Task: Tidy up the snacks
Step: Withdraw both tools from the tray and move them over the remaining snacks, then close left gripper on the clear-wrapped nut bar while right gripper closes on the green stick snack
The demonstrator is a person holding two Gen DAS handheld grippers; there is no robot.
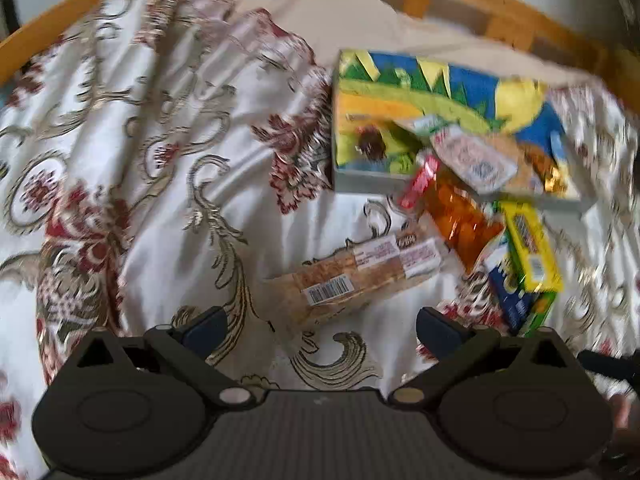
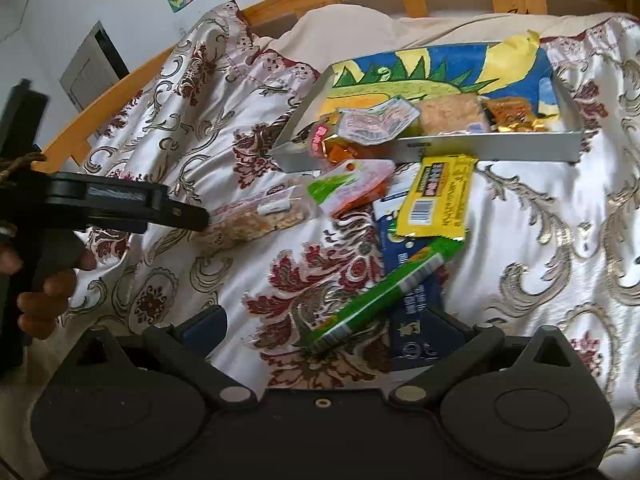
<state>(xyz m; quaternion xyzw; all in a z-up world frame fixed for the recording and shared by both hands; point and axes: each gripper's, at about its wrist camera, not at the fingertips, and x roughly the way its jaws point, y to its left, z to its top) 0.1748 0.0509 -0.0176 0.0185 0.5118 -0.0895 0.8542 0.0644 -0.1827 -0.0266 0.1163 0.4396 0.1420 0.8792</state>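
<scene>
While both grippers are hovering with jaws spread and empty, the left gripper [image 1: 320, 326] is sitting nearer the clear-wrapped cracker pack [image 1: 360, 276], which is lying just ahead on the bedspread [image 1: 160, 160], long axis slanting toward the tray [image 1: 400, 178]; the right gripper [image 2: 324, 330] is facing the green bar [image 2: 384, 292]

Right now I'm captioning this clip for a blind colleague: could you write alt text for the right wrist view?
The open right gripper hovers over a floral bedspread strewn with snack packets: a green bar across a blue packet, and a yellow bar. Behind, a colourful tray already holds several snacks; the left gripper reaches toward a clear-wrapped granola bar.
</scene>
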